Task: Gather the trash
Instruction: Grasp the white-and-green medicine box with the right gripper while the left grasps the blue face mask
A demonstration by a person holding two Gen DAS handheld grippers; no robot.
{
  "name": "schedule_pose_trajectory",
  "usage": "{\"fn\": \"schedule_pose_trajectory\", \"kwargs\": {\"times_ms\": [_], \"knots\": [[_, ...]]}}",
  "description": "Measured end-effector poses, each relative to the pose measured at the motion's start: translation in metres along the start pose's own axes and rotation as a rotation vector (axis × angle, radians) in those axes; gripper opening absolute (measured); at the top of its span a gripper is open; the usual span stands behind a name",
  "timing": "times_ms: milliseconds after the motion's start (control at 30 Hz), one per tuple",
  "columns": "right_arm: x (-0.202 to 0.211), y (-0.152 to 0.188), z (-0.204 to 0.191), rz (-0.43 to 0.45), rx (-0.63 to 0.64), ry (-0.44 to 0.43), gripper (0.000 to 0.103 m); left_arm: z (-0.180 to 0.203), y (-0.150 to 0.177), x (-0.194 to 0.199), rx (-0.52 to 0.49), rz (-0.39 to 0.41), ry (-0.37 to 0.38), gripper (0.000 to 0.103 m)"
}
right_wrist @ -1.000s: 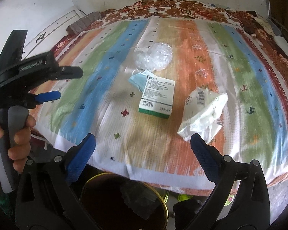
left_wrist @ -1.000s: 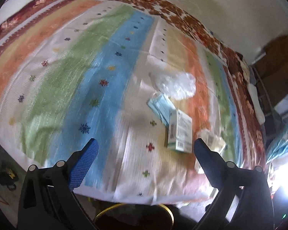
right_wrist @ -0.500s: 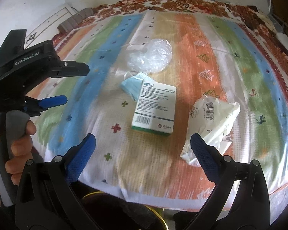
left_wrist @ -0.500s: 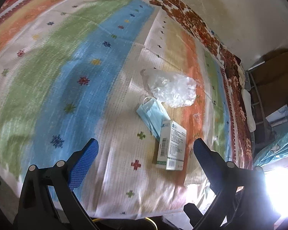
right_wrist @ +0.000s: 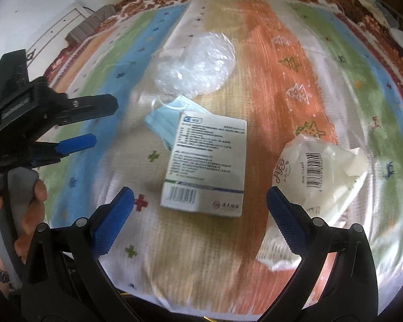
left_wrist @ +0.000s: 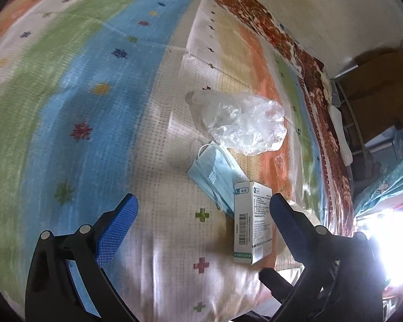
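A bed with a striped blanket (right_wrist: 282,67) holds 4 bits of trash: white box (right_wrist: 205,161) (lying on the blue mask (right_wrist: 164,123)), clear bag (right_wrist: 196,64), white wrapper (right_wrist: 319,179). Both the left gripper (left_wrist: 201,214) and right gripper (right_wrist: 200,204) have jaws spread wide, empty.

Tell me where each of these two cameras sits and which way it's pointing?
Left wrist: rides the open left gripper, facing across the striped bedspread at the crumpled clear plastic bag.
Right wrist: rides the open right gripper, looking down at the white printed carton; a hand shows.
Shared: carton, bag, blue face mask.
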State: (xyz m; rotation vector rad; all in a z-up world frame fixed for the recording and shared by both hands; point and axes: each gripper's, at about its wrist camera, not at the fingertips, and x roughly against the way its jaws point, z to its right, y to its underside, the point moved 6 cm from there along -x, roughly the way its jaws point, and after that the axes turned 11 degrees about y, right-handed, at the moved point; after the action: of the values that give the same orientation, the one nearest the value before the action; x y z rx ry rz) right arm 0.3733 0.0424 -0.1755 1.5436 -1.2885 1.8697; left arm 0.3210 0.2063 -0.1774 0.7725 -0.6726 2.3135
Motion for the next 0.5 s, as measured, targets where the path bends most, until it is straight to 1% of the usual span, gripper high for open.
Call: {"fn": "schedule_pose_trajectory", "kwargs": {"times_ms": [100, 200, 300, 367, 500], "knots": [[-0.012, -0.003, 0.0, -0.02, -0.002, -0.007, 0.094, -0.005, -0.002, -0.009, 0.026, -0.014, 0.023, 0.094], [-0.018, -0.004, -0.003, -0.025, 0.011, -0.009, 0.094, -0.006, -0.004, -0.019, 0.028, -0.024, 0.052, 0.09], [-0.022, -0.006, -0.005, -0.027, 0.012, -0.006, 0.094, -0.01, -0.005, -0.027, 0.04, -0.027, 0.085, 0.086], [-0.025, -0.006, -0.006, -0.031, 0.02, -0.001, 0.094, -0.015, -0.007, -0.033, 0.06, -0.025, 0.114, 0.079], [-0.022, -0.009, -0.006, -0.013, 0.02, 0.007, 0.093, -0.019, -0.01, -0.041, 0.08, -0.018, 0.152, 0.075]]}}
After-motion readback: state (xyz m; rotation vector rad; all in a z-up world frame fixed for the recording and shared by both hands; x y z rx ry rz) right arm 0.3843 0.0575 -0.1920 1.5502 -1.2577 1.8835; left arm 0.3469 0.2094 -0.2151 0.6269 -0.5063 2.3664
